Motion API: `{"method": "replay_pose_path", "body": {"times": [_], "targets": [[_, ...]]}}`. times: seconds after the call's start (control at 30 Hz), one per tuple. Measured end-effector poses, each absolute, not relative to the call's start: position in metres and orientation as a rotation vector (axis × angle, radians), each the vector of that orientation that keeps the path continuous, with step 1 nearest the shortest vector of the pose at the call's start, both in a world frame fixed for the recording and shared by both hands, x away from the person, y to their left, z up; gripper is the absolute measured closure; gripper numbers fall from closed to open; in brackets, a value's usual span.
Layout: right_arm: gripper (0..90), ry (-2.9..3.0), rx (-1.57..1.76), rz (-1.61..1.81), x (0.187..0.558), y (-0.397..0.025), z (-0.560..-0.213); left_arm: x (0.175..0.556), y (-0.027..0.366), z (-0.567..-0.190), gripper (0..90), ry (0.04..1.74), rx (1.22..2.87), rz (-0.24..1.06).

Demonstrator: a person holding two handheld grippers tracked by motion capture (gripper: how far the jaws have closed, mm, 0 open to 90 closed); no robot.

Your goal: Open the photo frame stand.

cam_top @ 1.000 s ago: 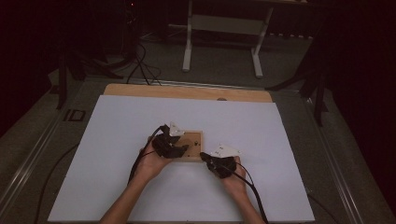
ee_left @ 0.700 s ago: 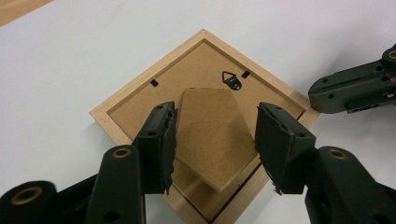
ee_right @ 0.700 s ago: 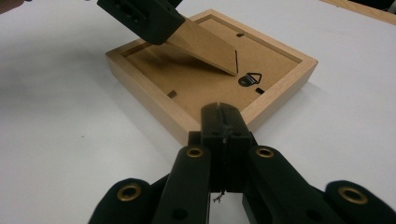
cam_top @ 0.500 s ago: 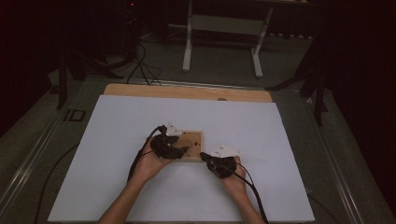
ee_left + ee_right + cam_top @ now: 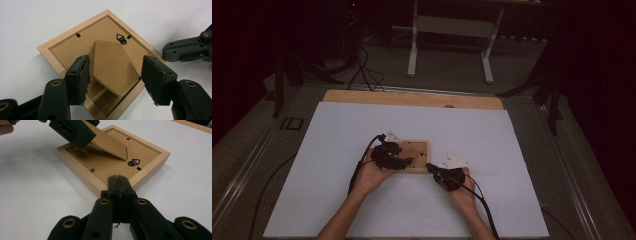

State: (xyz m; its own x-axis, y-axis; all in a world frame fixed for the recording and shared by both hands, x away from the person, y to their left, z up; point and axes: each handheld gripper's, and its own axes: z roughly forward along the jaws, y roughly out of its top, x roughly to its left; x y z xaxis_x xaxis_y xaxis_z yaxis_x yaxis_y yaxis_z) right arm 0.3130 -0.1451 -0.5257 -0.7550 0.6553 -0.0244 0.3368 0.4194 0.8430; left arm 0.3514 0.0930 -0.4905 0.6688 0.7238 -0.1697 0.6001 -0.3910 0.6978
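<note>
On the white sheet covering the bench (image 5: 337, 150), near its middle, lay one wooden picture frame (image 5: 421, 147), face down, its brown backing board (image 5: 72, 50) turned up.

Item 1: picture frame, pale wood, square-cornered. Backing board set within the rim and held by small black tabs (image 5: 78, 35); a black triangular hanging ring (image 5: 121, 39) sat near one edge of the board.

Item 2: easel stand (image 5: 113, 67), brown fibreboard, five-sided, hinged to the backing board. It stood lifted at a slant, its free end raised clear of the board, as seen in the right gripper view (image 5: 107, 142).

Item 3: left tongs (image 5: 115, 76), held in the person's left hand (image 5: 371, 175). Jaws stood wide apart, one on either side of the raised stand; whether the pads touched it could not be told. In the high view the left tongs (image 5: 407, 161) sat over the frame's left part.

Item 4: right tongs (image 5: 119, 185), held in the person's right hand (image 5: 462, 192). Jaws pressed fully together, gripping nothing, their tip at the frame's near corner, touching or just short of the wood.

Item 5: wooden bench edge (image 5: 412, 98), bare beyond the far side of the sheet.
</note>
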Motion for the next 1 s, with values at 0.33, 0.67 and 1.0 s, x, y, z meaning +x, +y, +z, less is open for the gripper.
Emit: {"method": "replay_pose_path", "body": {"times": [0.33, 0.67, 1.0], "targets": [[90.0, 2.341, 0.836, 1.259, 0.311, -0.144, -0.525, 0.359, 0.099, -0.494, 45.7, 1.083, 2.082, 0.088], [90.0, 2.342, 0.835, 1.260, 0.312, -0.144, -0.525, 0.363, 0.099, -0.496, 46.4, 1.112, 2.062, 0.003], [90.0, 2.342, 0.835, 1.260, 0.312, -0.144, -0.525, 0.366, 0.101, -0.495, 50.5, 1.130, 2.059, -0.018]]}}
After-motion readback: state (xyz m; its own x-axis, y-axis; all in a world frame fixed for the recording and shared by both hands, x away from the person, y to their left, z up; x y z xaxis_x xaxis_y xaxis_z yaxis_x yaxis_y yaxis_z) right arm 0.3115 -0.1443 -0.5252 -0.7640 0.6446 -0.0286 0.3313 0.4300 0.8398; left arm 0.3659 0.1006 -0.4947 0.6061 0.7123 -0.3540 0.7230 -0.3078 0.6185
